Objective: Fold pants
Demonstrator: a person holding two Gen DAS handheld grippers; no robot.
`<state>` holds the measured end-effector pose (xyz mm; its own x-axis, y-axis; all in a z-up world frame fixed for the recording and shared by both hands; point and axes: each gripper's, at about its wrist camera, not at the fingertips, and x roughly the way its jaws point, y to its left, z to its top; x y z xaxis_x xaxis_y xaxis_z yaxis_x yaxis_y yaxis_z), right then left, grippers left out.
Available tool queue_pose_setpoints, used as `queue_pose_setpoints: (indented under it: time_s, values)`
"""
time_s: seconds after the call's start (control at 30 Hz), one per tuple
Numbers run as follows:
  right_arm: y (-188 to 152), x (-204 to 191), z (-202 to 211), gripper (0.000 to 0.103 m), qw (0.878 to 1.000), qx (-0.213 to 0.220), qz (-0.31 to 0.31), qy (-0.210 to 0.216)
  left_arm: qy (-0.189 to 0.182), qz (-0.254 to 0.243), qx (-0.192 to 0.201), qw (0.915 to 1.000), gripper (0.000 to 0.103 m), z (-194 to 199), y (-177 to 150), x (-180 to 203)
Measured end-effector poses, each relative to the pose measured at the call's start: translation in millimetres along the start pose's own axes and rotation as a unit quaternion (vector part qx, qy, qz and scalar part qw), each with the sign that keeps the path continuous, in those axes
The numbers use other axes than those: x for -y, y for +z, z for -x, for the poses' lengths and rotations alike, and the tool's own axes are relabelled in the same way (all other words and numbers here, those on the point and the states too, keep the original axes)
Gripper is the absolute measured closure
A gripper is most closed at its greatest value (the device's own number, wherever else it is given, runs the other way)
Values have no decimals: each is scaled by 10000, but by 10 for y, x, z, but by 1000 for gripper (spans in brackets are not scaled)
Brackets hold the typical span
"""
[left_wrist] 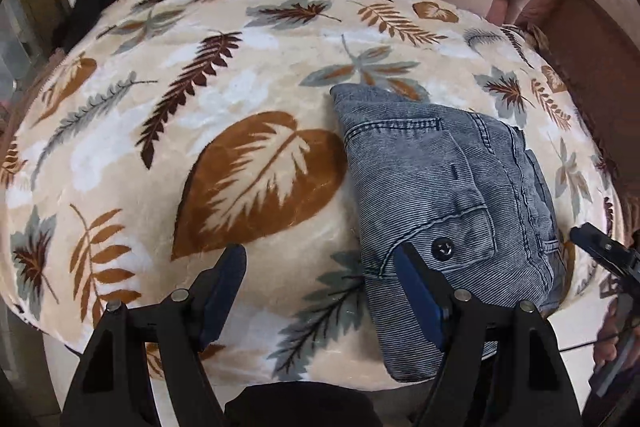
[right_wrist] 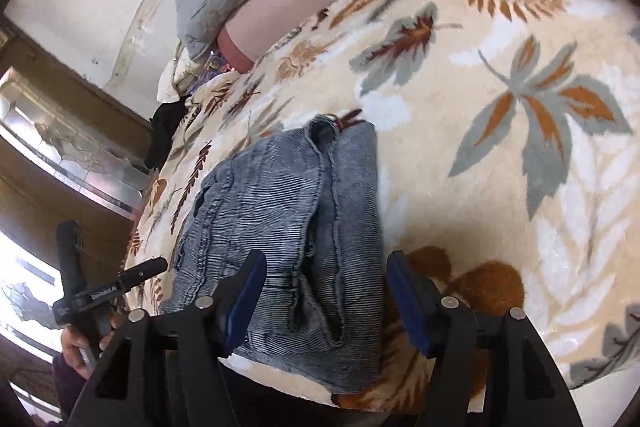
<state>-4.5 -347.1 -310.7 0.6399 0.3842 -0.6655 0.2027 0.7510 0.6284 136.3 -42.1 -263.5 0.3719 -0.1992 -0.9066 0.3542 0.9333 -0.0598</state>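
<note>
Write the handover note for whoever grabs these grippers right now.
Left gripper: jaws open, empty, above the blanket at the pants' near edge.
Right gripper: jaws open, holding nothing, over the pants.
Pants: grey-blue, folded into a compact bundle, lying on the leaf-print blanket, back pocket and button facing up.
Done: the folds appear made; both grippers have let go.
Left: possibly tidy the uneven edges on the right gripper's side, otherwise finished.
</note>
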Motion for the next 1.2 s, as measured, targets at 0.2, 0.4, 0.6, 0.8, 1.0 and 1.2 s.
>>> queue_pose_setpoints:
  time_s: [0.2, 0.4, 0.6, 0.8, 1.0, 1.2]
  values:
    - [-113, -533, -121, 37, 9952, 212, 849, -433, 194, -129, 184, 9996, 24, 91, -253, 309]
    - [-378, -622, -498, 49, 9861, -263, 1307, -991, 845, -704, 13, 9939, 22, -152, -387, 493]
    - [-323, -528, -339, 49, 9912, -383, 1074, -679, 773, -602, -118, 9951, 18, -131, -332, 411]
    - [-209, -292, -47, 44, 9950, 67, 655, -752, 1358, -490, 762, 9866, 18, 246, -171, 244]
    - [-125, -181, 13, 44, 9900, 170, 701, -1209, 1534, -65, 773, 9851, 18, 220, 6, 106]
    - [-77, -270, -46, 43, 9828, 187, 996, -1546, 1136, -180, 567, 9917, 18, 102, 2, 215]
